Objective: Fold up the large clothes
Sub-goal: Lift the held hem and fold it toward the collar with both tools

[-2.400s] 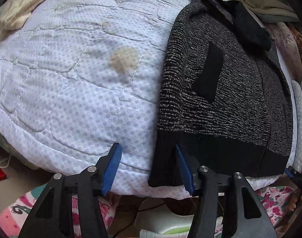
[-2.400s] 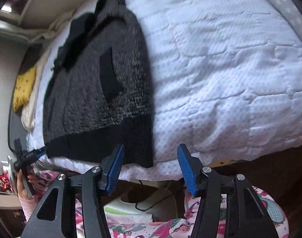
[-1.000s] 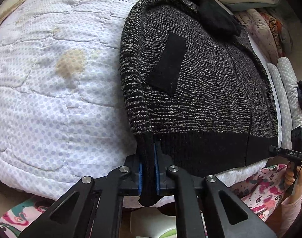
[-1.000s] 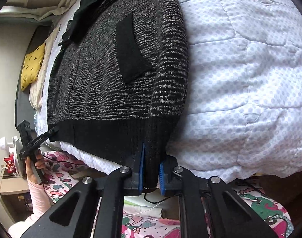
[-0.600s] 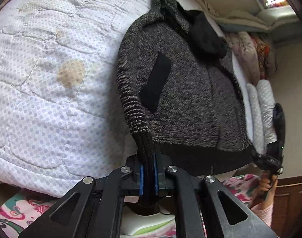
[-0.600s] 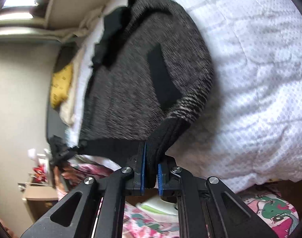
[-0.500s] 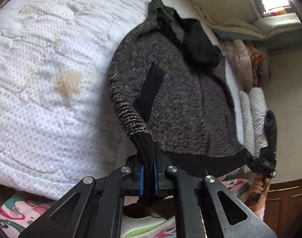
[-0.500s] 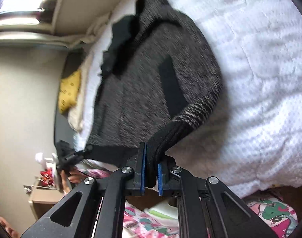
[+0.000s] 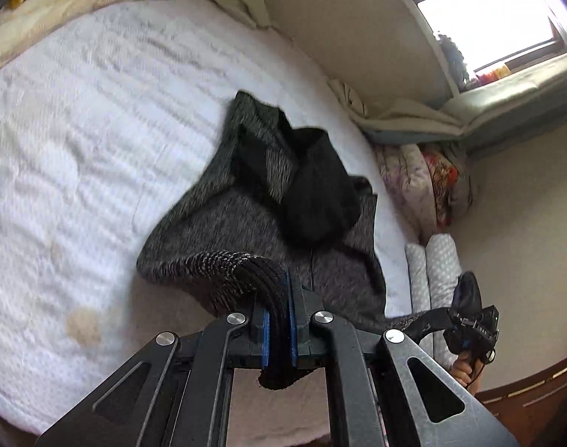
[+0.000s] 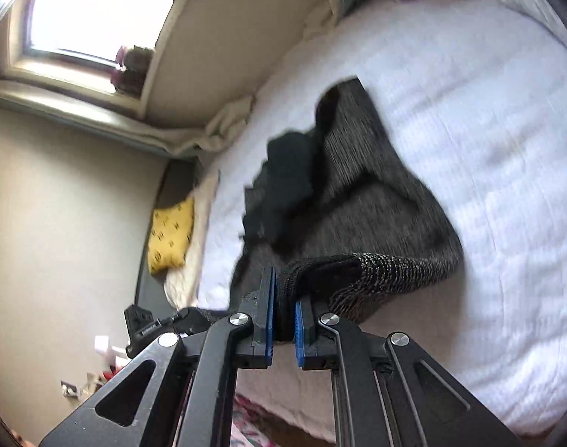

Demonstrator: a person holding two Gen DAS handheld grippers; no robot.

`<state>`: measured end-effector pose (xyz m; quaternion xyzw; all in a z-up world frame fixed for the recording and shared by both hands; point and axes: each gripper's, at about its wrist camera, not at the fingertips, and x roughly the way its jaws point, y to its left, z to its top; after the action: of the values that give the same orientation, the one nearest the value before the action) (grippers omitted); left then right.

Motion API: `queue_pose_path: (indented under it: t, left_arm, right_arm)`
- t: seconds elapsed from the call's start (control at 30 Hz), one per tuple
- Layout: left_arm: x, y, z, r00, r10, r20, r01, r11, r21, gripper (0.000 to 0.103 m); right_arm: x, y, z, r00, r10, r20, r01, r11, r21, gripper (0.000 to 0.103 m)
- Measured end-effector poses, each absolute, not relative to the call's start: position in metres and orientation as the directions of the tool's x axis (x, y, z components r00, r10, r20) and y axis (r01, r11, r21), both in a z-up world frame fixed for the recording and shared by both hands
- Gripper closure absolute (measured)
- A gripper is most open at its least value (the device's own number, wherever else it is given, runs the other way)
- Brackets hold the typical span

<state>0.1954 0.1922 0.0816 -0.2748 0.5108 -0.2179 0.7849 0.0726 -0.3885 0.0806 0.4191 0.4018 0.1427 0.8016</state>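
Observation:
A dark grey-and-black knit cardigan [image 9: 253, 231] lies on a white quilted bed [image 9: 78, 130], its black collar and hood bunched at the far end. My left gripper [image 9: 277, 320] is shut on one black ribbed hem corner, lifted off the bed. In the right wrist view the same cardigan [image 10: 361, 201] stretches away, and my right gripper [image 10: 283, 320] is shut on the other hem corner. The hem hangs between both grippers above the mattress. The other gripper [image 9: 473, 320] shows at the right of the left wrist view, held by a hand.
Pillows and folded blankets [image 9: 425, 182] pile up against the wall by the window [image 9: 488, 15]. A yellow cushion [image 10: 171, 234] sits at the bed's far side. A brownish stain [image 9: 82, 326] marks the quilt. White rolled bedding [image 9: 432, 268] lies along the bed edge.
Both grippers, shut on the hem corners, have risen and moved toward the collar, lifting the cardigan's lower half off the bed and carrying it over the rest.

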Motion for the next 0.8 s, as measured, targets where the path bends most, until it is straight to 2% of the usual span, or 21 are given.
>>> queue_pose_path:
  t: [0.3, 0.6, 0.8]
  left_arm:
    - [0.274, 0.166, 0.113, 0.478, -0.590, -0.651, 0.065, 0.763, -0.643, 0.093]
    - [0.345, 0.150, 0.105, 0.501, -0.546, -0.672, 0.006, 0.778, -0.628, 0.093]
    - [0.379, 0.145, 0.103, 0.516, -0.541, -0.665, -0.014, 0.771, -0.637, 0.093]
  right_arm:
    - [0.152, -0.414, 0.098, 0.718, 0.516, -0.466, 0.113, 0.575, 0.810, 0.099]
    - [0.218, -0.431, 0.092, 0.784, 0.486, -0.385, 0.087, 0.528, 0.845, 0.099]
    - [0.246, -0.439, 0.085, 0.802, 0.472, -0.366, 0.079, 0.524, 0.848, 0.099]
